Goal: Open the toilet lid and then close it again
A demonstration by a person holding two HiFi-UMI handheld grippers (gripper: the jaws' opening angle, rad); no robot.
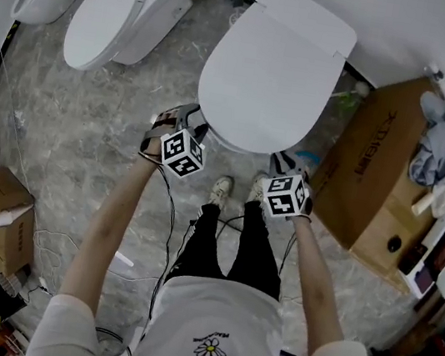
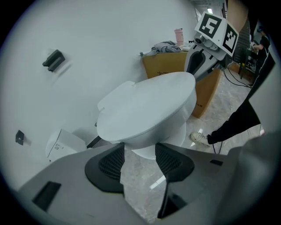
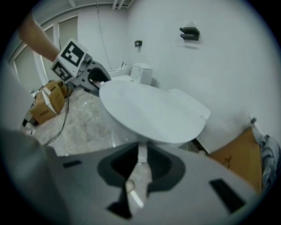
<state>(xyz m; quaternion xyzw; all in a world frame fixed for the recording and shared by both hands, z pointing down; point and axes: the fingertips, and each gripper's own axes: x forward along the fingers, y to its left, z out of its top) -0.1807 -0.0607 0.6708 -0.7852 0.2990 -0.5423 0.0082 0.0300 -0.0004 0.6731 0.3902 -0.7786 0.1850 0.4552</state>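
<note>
Held left gripper point(image 2: 139, 154) spread, right gripper point(image 3: 141, 153) nearly together, both empty, at closed toilet lid's point(image 1: 271, 63) front rim; open floor point(image 1: 89, 117) below.

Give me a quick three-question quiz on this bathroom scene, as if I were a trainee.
1. True or false: the big toilet lid in the middle of the head view is raised.
2. Whose jaws stand wider apart? A) left gripper B) right gripper
3. In the head view, what stands just right of that lid?

Key:
1. False. It lies down, shut.
2. A. The right gripper's jaws show only a narrow gap, and nothing is held in either pair.
3. A cardboard box with a cloth on top.
</note>
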